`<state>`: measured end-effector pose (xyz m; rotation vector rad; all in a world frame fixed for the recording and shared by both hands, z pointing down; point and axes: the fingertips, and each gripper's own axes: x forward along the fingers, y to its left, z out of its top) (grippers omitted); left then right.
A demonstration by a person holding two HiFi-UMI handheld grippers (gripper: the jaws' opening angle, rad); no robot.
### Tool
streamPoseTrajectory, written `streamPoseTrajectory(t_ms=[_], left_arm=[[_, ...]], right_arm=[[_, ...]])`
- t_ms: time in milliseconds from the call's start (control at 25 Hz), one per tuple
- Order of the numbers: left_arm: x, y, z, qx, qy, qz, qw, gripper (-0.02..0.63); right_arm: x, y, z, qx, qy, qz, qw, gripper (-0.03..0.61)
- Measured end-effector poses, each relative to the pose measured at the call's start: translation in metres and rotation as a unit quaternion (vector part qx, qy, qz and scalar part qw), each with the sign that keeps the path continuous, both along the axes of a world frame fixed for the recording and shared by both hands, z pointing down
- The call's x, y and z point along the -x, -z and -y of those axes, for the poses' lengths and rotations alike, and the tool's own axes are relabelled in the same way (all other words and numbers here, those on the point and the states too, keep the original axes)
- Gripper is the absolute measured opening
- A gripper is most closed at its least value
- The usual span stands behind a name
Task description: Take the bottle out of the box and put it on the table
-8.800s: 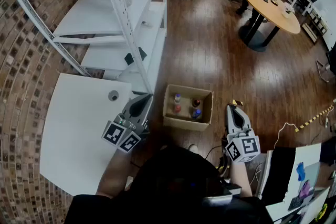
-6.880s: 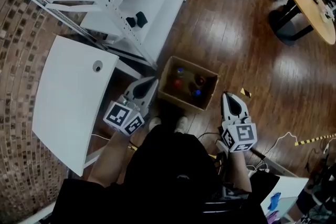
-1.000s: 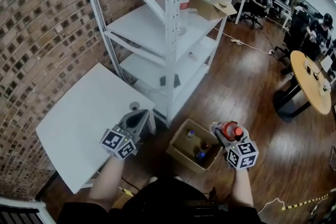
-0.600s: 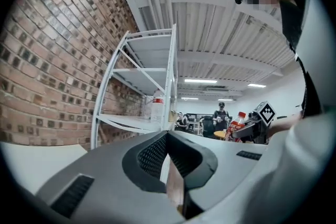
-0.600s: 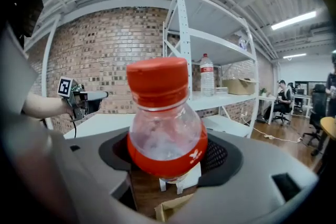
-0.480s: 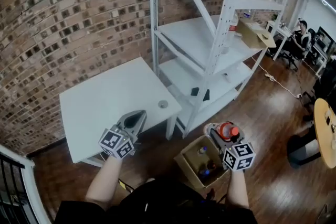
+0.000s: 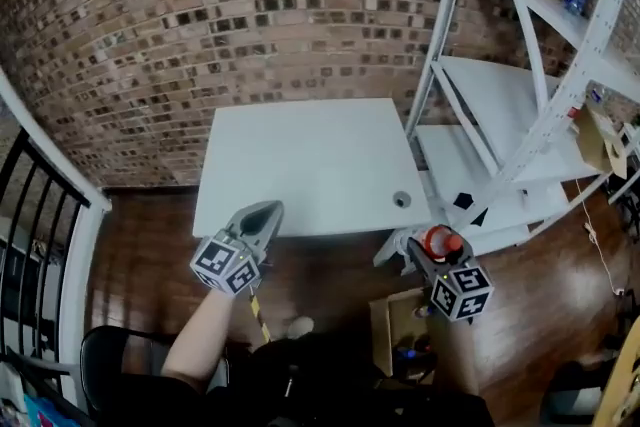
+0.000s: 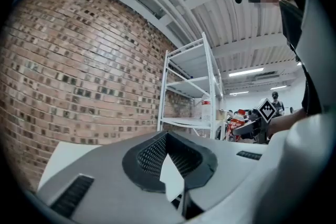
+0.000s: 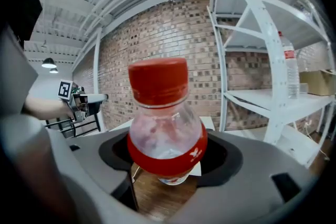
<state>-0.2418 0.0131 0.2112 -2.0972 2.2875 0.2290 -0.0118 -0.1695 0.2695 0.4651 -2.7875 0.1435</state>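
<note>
The clear bottle (image 9: 165, 128), red-capped and banded with a red label, stands upright in the right claw (image 9: 165, 168). The jaws are clamped on its lower body, and its neck and cap rise clear above them. The jaws stand fairly wide to take the bottle's girth, with both dark pads pressed against its sides.

The bottle is out of the box and held in the air over the wooden floor (image 7: 330, 265). The white worktop (image 7: 300, 165) lies ahead of this claw and to its left, its near right corner just beyond the bottle in the head view. The cardboard box (image 7: 385, 335) sits on the floor behind and below the claw, close to the person's feet.

A white metal shelf rack (image 7: 520, 115) rises to the claw's right, and a brick wall (image 7: 250, 5) closes the scene beyond the worktop.

Well apart to the left, the left claw (image 7: 262, 213) points at the worktop's near edge. Its jaws are together and there is nothing between them. Its own view shows only a sliver of white surface through the pad recess.
</note>
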Motion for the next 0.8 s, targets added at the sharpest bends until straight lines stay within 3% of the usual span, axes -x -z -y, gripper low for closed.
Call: streamPoseTrajectory(t_ms=[200,360,560,800], left_arm=[[0.032,-0.007,-0.054,-0.001,0.074,-0.006,0.9972,0.005],[0.059,-0.008,-0.087,-0.014,0.102,-0.003,0.9947,0.005],[0.116,-0.004,-0.123,-0.032,0.130,-0.002,0.9910,0.005],[0.170,0.002,-0.139,-0.048,0.134,-0.002,0.9898,0.005]], right_arm=[[0.069,-0.002,-0.033,0.000,0.086,-0.009,0.996,0.330],[0.115,0.000,-0.057,-0.013,0.124,-0.014,0.992,0.330],[0.165,0.015,-0.079,-0.026,0.136,-0.009,0.990,0.330],[0.216,0.024,-0.094,-0.038,0.137,-0.015,0.990,0.330]])
